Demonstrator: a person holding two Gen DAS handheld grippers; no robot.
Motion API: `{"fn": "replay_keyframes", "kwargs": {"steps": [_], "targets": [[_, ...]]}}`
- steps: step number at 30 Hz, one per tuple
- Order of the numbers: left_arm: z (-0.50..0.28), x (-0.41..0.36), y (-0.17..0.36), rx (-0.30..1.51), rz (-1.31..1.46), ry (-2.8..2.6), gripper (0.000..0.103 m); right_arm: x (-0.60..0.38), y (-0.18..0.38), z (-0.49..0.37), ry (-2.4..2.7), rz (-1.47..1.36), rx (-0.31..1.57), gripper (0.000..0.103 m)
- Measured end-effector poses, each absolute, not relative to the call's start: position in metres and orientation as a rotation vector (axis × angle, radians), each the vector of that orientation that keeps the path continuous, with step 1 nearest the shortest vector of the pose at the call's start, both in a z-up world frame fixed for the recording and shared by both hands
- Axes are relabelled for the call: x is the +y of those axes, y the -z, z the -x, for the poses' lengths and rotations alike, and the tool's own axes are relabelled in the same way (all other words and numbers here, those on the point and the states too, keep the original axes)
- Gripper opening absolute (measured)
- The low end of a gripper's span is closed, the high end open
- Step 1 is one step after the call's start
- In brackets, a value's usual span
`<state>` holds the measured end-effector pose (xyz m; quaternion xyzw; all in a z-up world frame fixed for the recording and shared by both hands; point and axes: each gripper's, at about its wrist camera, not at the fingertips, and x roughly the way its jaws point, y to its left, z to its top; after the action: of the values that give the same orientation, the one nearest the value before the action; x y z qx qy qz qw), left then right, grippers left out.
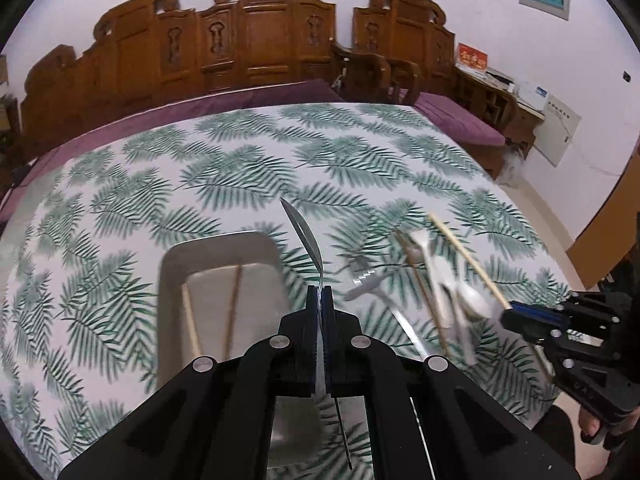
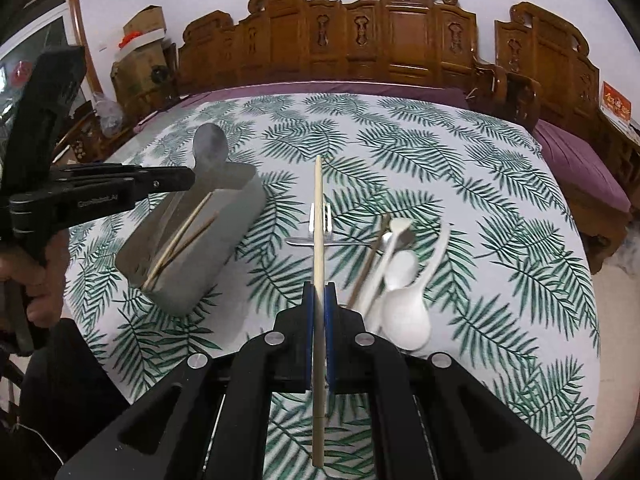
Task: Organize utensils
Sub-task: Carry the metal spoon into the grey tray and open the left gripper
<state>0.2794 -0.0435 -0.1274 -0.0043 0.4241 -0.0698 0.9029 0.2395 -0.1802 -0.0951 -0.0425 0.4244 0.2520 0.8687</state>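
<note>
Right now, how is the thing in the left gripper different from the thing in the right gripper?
The left gripper is shut on a metal spoon, shiny grey with a round bowl; the right gripper is shut on a chopstick, pale wood and straight.
The metal spoon hangs above the metal tray; the chopstick hangs above the fork on the leaf-print tablecloth.
Both are utensils lifted off the table, pointing away from their grippers.

One metal tray (image 2: 224, 240), two chopsticks (image 2: 180, 236) in it, one pale chopstick (image 2: 318, 220) and one metal spoon (image 2: 210, 142) held aloft, one fork (image 2: 316, 236), two white spoons (image 2: 404, 316) on the tablecloth (image 2: 480, 200).
</note>
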Motion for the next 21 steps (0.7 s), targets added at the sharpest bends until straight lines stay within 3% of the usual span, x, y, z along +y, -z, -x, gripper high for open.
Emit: {"fn": "replay_keyframes", "kwargs": {"steps": [21], "targets": [[-0.314, -0.008, 0.201, 1.028, -0.013, 0.066, 0.001, -0.17, 0.105, -0.239, -0.545, 0.074, 0.905, 0.006]]}}
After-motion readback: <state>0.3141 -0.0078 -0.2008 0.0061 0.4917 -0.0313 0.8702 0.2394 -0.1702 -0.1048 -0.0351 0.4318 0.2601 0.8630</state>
